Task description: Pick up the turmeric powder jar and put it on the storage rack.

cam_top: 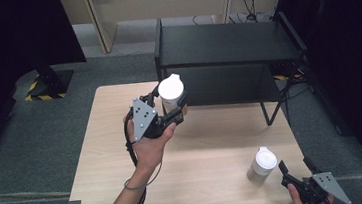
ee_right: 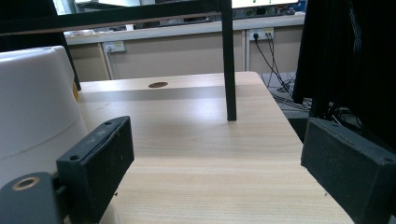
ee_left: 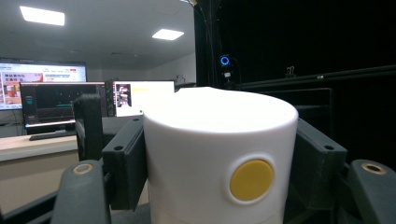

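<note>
Carpet of grey covers the floor around the light wooden table (cam_top: 210, 169), and a black two-tier shelf (cam_top: 223, 42) stands at the table's twelve o'clock edge, one leg (ee_right: 228, 60) planted on the wood. At ten o'clock the left gripper (cam_top: 170, 110) clamps a white lidded cup (cam_top: 172, 90) clear of the tabletop, upright, long axis vertical, yellow dot (ee_left: 251, 180) facing the gripper's camera. At five o'clock a second white cup (cam_top: 262, 164) stands upright; the right gripper (cam_top: 296, 169) rests just beside it, jaws wide, holding nothing.
</note>
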A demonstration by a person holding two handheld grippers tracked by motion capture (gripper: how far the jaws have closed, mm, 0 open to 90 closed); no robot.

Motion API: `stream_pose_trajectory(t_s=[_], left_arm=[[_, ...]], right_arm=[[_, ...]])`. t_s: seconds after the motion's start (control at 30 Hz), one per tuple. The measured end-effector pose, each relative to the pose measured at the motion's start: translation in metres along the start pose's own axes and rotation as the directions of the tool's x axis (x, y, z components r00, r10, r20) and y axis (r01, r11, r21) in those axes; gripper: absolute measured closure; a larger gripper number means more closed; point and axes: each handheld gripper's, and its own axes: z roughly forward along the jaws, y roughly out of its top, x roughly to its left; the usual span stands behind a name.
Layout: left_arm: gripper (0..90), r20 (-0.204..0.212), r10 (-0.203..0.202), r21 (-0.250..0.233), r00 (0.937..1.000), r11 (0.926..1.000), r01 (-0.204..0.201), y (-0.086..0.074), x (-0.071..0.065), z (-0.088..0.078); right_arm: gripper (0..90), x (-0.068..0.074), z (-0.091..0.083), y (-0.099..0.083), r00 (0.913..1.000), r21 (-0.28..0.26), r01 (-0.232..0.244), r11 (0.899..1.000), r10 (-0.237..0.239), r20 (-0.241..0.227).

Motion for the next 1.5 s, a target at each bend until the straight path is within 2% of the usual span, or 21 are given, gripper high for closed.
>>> stream_pose_trajectory(t_s=[0.43,0.63,0.7,1.17,1.5], left_arm=[[30.7,-0.035,0.007,-0.019,0.9994,0.9998,-0.007,0.019,0.003,0.02],[30.7,-0.029,0.002,-0.022,0.9996,0.9997,-0.003,0.029,0.006,0.031],[30.7,-0.042,0.006,-0.023,0.9991,0.9997,-0.006,0.033,0.006,0.034],[30.7,-0.046,0.008,-0.018,0.9989,0.9998,-0.009,0.063,0.017,0.061],[30.7,-0.052,0.001,-0.004,0.9987,1.0,-0.001,0.076,0.021,0.079]], right_arm=[[9.8,-0.001,0.0,0.0,1.0,0.0,-0.003,1.0,0.003,-0.004],[9.8,-0.001,0.0,0.0,1.0,0.001,0.0,1.0,0.0,-0.006],[9.8,-0.001,0.0,0.0,1.0,0.002,0.002,1.0,-0.002,-0.006],[9.8,-0.001,0.0,0.0,1.0,0.003,0.006,1.0,-0.006,-0.008],[9.8,-0.001,0.0,0.001,0.9999,0.005,0.005,1.0,-0.005,-0.009]])
